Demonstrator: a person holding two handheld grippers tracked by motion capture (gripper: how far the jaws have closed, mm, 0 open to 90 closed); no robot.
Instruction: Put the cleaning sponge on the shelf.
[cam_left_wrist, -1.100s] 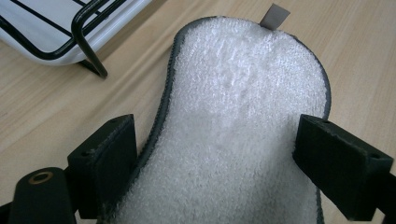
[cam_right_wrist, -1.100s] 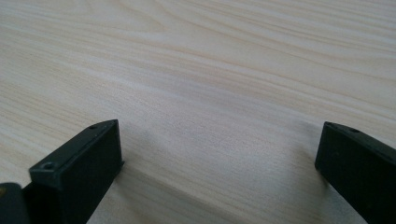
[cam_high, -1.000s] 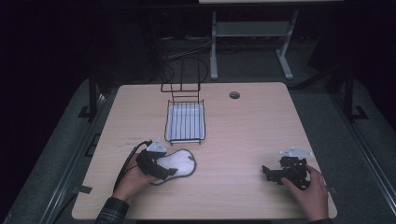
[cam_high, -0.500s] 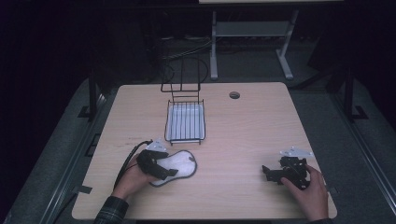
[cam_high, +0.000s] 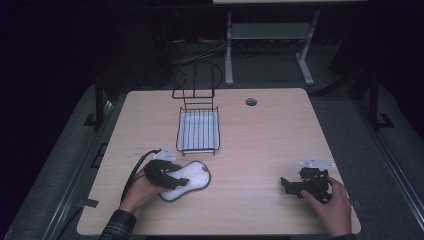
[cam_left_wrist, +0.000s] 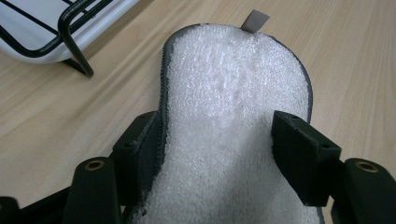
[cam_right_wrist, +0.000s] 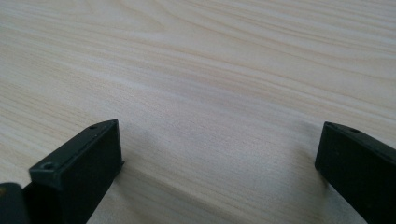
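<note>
Left tongs (cam_left_wrist: 212, 154) closing around white pad (cam_left_wrist: 233, 102), wire rack (cam_high: 198, 131) over white tray (cam_high: 184, 131)

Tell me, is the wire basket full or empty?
Empty: the wire basket shows bare white bottom between its bars, nothing inside.

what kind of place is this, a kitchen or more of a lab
Probably a lab or recording room, not a kitchen: a plain wooden table with a cable hole, a metal stand on the dark floor behind, and one wire rack.
</note>
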